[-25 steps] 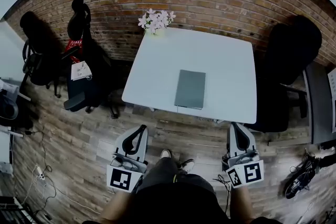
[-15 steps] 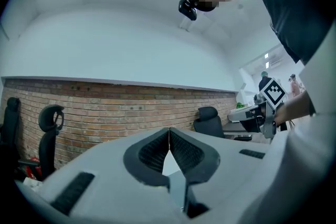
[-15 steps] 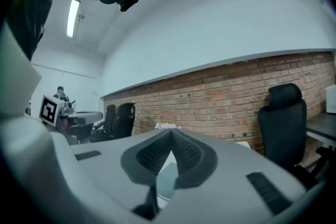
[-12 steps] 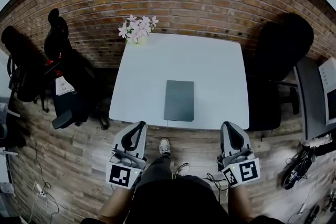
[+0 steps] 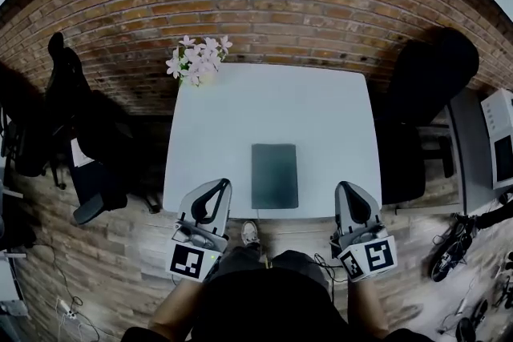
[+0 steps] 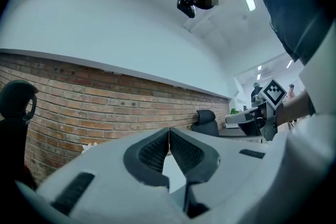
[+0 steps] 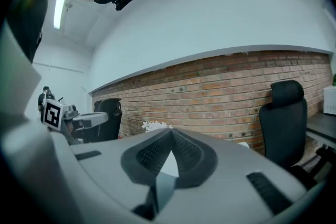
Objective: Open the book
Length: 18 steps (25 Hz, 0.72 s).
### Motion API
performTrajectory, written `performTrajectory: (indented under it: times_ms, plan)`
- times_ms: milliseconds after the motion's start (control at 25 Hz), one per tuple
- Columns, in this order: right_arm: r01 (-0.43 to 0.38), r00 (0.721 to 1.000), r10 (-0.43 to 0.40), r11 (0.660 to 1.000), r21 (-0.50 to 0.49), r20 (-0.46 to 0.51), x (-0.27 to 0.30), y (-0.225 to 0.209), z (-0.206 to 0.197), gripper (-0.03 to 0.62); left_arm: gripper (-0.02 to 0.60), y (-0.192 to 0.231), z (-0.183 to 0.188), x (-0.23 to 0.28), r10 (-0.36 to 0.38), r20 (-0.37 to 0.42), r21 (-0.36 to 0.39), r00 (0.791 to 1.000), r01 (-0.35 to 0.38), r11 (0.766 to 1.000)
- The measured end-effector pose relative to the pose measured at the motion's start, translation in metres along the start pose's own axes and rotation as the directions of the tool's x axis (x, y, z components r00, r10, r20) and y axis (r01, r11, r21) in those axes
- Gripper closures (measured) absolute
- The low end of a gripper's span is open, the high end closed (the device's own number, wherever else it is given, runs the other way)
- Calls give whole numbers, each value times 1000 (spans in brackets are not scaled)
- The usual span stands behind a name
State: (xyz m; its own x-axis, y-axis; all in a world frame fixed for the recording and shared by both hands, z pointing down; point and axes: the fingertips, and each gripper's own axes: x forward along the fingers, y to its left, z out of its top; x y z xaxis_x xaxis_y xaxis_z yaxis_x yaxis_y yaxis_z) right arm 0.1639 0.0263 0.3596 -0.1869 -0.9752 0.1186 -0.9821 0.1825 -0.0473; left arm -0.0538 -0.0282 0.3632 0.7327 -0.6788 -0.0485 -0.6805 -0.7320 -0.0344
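Book (image 5: pixel 274 175) lies closed, flat on white table (image 5: pixel 321 108) nr front edge, btwn your grippers. Left gripper (image 5: pixel 221 185) & right gripper (image 5: pixel 343 187): jaws pinched together, nothing in them. Cover prob thin, stiff, light; slip a tip under its free long edge and pin the rest w/ the other.

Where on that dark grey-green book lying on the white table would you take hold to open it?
Probably the cover's free long edge, from a side: the dark grey-green book lies flat and closed on the white table, long edges facing left and right. Which one is the spine cannot be told.
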Motion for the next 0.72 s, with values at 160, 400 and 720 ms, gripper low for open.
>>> performTrajectory:
  times_ms: [160, 400, 720]
  plan:
    - [3, 1000, -4, 999, 40, 12, 17, -9, 2, 582, 556, 10, -5, 22, -17, -8, -7, 1000, 17, 1000]
    - [4, 999, -1, 997, 80, -41, 32, -33, -13, 582, 556, 7, -7, 49, -12, -7, -13, 1000, 12, 1000]
    - [-17, 987, 35, 993, 114, -158, 57, -44, -68, 582, 556, 13, -13, 46, 35, -38, -26, 999, -36, 999]
